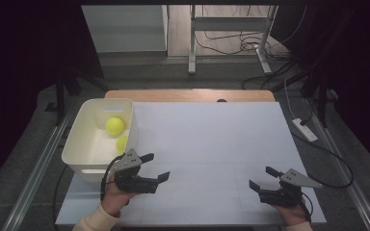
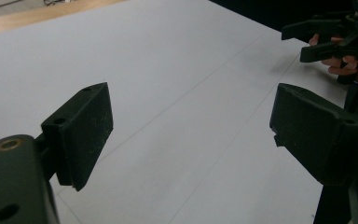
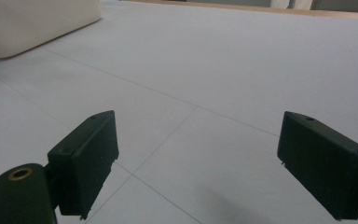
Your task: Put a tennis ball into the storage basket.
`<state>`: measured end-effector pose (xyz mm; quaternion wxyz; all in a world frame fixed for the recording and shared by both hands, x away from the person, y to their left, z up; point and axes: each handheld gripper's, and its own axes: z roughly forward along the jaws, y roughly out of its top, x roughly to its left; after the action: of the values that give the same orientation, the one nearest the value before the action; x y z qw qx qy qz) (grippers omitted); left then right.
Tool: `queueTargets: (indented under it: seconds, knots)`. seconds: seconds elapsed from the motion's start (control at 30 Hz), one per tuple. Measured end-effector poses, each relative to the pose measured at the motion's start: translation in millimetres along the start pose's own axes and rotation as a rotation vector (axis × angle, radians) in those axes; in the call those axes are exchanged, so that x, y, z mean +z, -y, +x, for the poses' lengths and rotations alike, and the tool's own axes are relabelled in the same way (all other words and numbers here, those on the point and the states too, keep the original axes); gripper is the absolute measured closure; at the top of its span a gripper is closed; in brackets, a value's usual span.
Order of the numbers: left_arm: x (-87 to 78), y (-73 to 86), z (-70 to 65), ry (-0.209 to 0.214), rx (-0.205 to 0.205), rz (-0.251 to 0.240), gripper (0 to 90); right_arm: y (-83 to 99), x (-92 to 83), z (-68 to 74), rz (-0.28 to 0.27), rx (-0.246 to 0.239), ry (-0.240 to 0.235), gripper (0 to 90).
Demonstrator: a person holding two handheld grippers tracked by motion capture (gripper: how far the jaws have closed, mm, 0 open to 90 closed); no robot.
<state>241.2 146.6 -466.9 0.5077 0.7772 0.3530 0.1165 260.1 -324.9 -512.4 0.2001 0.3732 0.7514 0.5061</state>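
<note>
White desk point(image 1: 212, 139) on a wooden top, dark room around it, cables on the floor behind.

Bin point(image 1: 89, 144) sits at the desk's left edge. Two yellow balls inside: one ball point(image 1: 114, 125) near the middle, second ball point(image 1: 122, 144) against the right wall, partly hidden by the rim.

Left claw point(image 1: 155, 167): jaws apart, empty, just beside the bin's near right corner, pointing right across the desk. Left gripper view confirms it: both pads clear, bare desk between them.

Right claw point(image 1: 263, 177): jaws apart, empty, near the desk's front right, well apart from the bin. Right gripper view shows the bin's outer wall point(image 3: 37, 21) far off to its left.

Judgement: both balls look already binned, both claws idle over bare desk.

Risks from here:
- Left claw is close to the bin. A careless swing left would knock the wall and shove the light bin toward the desk edge.
- Reaching in for the ball against the wall: one jaw has little room on the wall side, so it could pinch off-centre and the ball squirts out.
- Trailing cables could snag the bin's rim.
</note>
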Motion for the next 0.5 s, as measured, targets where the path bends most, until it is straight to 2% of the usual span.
queueTargets:
  seconds: [0.1,0.23,0.5]
  knots:
    - [-1.1,12.9,0.9,0.000,-0.007,0.005,14.4,0.5,0.0,0.8,0.006,-0.004,-0.013,12.4]
    - [-3.4,28.0,2.4,-0.012,0.005,0.012,14.4,1.3,0.4,1.7,0.006,-0.005,-0.025,12.5]
    - [-5.3,47.7,6.9,-0.027,-0.011,0.018,14.2,3.7,0.1,4.6,0.021,-0.016,-0.054,12.5]
